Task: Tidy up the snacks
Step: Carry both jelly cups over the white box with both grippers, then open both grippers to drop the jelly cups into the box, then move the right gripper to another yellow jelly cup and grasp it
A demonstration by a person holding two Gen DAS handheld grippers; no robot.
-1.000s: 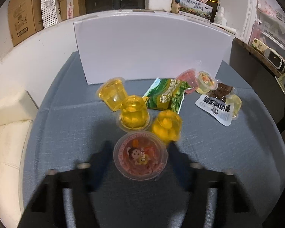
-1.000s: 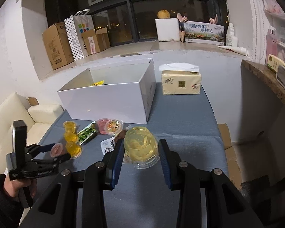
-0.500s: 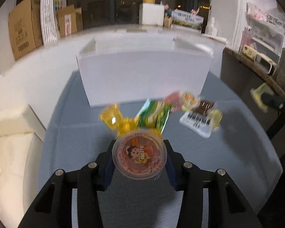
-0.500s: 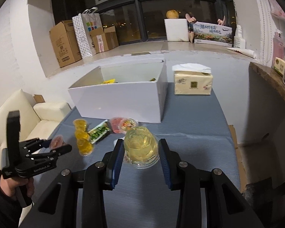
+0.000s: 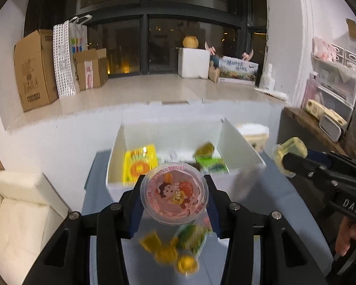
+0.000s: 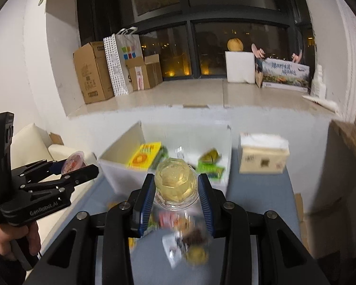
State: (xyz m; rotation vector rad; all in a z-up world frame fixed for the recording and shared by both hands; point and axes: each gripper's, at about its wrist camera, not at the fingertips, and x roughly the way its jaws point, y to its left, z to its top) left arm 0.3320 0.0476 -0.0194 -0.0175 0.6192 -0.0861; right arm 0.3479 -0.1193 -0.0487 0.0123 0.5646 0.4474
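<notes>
Two cups now airborne | left gripper [image 5: 174, 196] fingers clamp pink jelly cup [image 5: 174, 193], raised off counter to near wall of white box [image 5: 246, 153] | right gripper [image 6: 175, 190] fingers clamp yellow jelly cup [image 6: 175, 180], likewise up at box front | likely next: drop both in

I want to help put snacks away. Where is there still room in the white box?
The white box looks bare in the middle, between the yellow packet and the green packets. Both of those sides are taken.
</notes>
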